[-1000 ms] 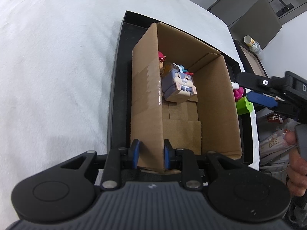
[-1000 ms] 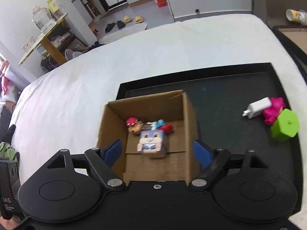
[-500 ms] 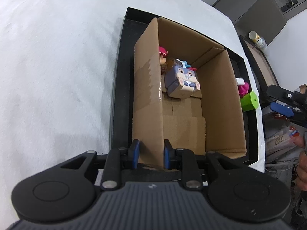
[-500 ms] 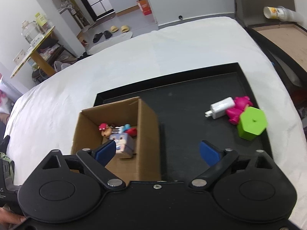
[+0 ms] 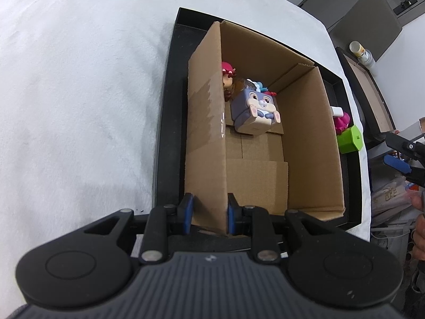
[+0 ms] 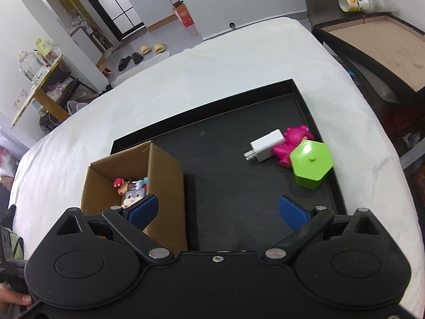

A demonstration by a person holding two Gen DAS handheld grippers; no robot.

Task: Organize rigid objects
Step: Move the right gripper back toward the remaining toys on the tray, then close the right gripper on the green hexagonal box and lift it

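Three hard toys remain on the black tray [image 6: 265,98]: a white charger [image 6: 267,148], pink figure [image 6: 293,141] and green hexagonal box [image 6: 310,163], clustered far right. We judge them light, stiff and slippery, best gripped across flat sides. Our right gripper [image 6: 217,210] is opening, empty, over bare tray. Our left gripper [image 5: 208,214] clamps the cardboard box [image 5: 308,133] wall.

Left claw [image 5: 208,217] at lower centre clamps the cardboard box [image 5: 205,133] wall; bunny cube [image 5: 253,113] inside; green block [image 5: 350,138] at right edge.
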